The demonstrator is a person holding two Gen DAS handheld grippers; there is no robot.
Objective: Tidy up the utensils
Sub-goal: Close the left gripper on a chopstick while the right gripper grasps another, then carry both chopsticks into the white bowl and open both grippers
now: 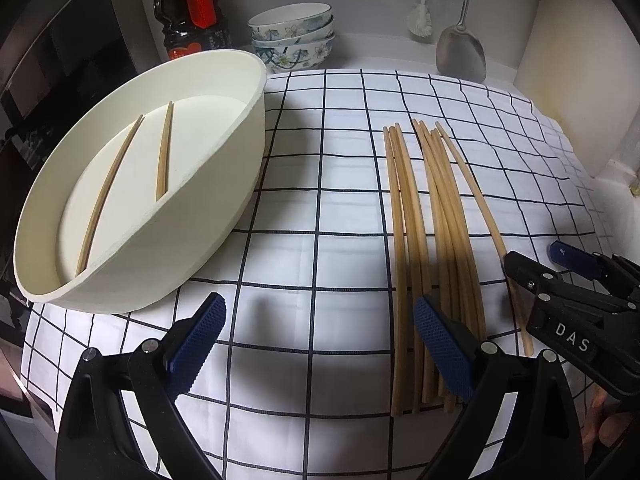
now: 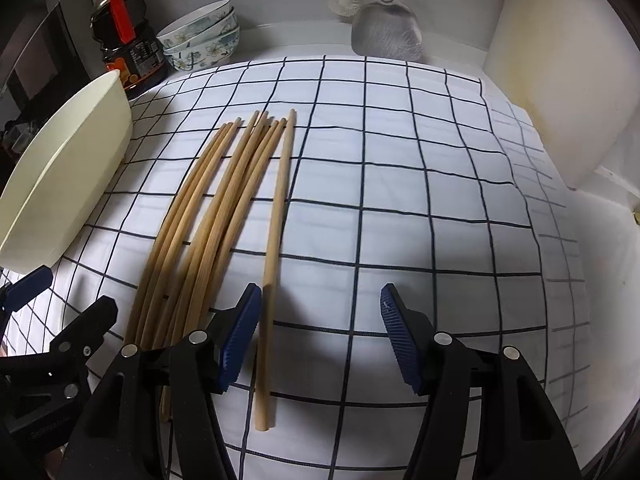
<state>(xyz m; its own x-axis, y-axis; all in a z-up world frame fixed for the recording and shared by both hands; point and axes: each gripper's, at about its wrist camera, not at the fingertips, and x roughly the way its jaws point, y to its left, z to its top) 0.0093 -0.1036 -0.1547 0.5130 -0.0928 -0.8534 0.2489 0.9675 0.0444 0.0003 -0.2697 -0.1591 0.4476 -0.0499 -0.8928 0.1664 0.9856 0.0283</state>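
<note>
Both grippers are hanging over the checked cloth (image 2: 400, 184) with jaws spread and nothing in them. The left gripper (image 1: 320, 344) is sitting between the cream tray (image 1: 224, 208) up on its left and the chopstick bundle (image 1: 436, 240) on its right, with its right pad already overlapping the near ends of the sticks. Two chopsticks (image 1: 164, 152) are already lying in the tray. The right gripper (image 2: 320, 340) is framing the lone outer chopstick (image 2: 276, 240), which is running just inside its left pad, with bare cloth under the rest of the gap.

Stuff that could go wrong: closing here might pinch that stick way off-centre so it swivels, or the left pad might drag a neighbour from the bundle along. The two grippers are also crowding each other, so they could bump.

Room-wise, it's wide open to the right gripper's right, up to the white board (image 2: 560, 80). The tray rim is close on the left side.
</note>
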